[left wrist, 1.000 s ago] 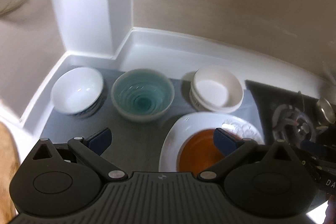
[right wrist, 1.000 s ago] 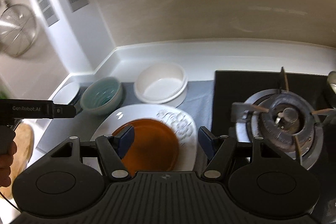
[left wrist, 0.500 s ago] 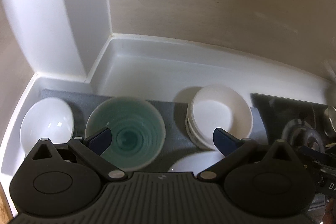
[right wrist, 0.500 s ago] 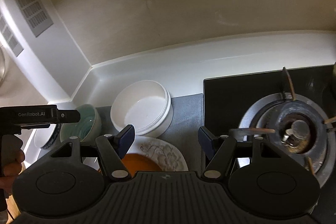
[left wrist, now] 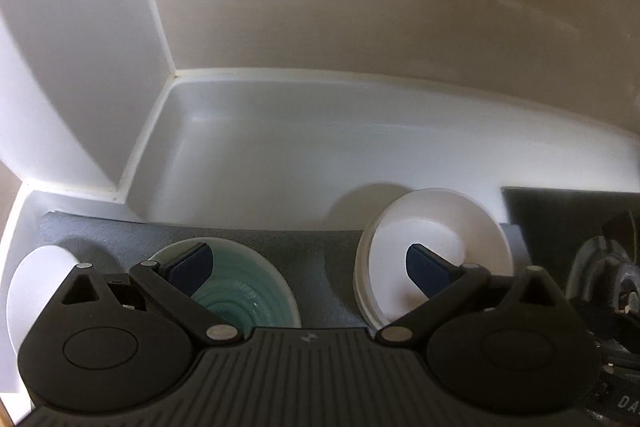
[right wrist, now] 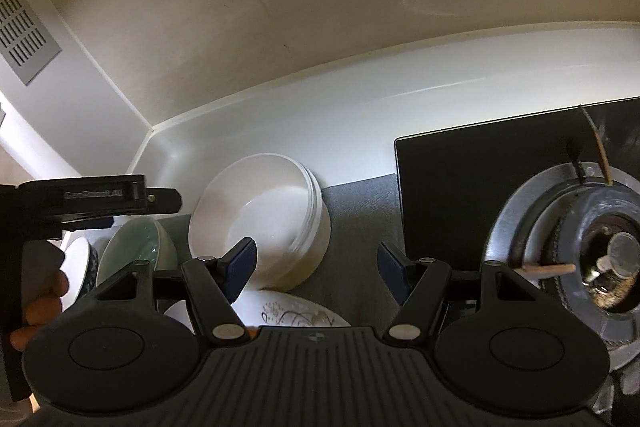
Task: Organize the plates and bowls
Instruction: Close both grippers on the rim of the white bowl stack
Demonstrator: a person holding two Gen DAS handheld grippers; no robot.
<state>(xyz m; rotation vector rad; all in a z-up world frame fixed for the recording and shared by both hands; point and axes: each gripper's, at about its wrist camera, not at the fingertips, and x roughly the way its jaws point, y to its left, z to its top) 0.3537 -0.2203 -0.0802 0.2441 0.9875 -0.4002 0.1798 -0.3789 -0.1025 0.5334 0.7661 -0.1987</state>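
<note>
A teal ribbed bowl (left wrist: 244, 291) sits on the grey mat (left wrist: 320, 247), with a small white bowl (left wrist: 36, 279) to its left and a stack of white bowls (left wrist: 436, 239) to its right. My left gripper (left wrist: 308, 267) is open and empty, above the mat between the teal bowl and the white stack. In the right wrist view the white stack (right wrist: 264, 211) stands ahead, the teal bowl (right wrist: 136, 247) is to its left, and a flowered white plate (right wrist: 296, 313) lies low. My right gripper (right wrist: 316, 263) is open and empty above the stack's right edge.
A black gas hob (right wrist: 460, 187) with a burner (right wrist: 600, 259) lies right of the mat. White counter (left wrist: 320, 155) and beige wall run behind. A white column (left wrist: 80, 47) closes the left corner. The left gripper's body (right wrist: 100, 199) shows at the left of the right wrist view.
Both grippers have moved forward and lower toward the bowls. The orange plate has dropped out of both views. Both stay open and empty.
</note>
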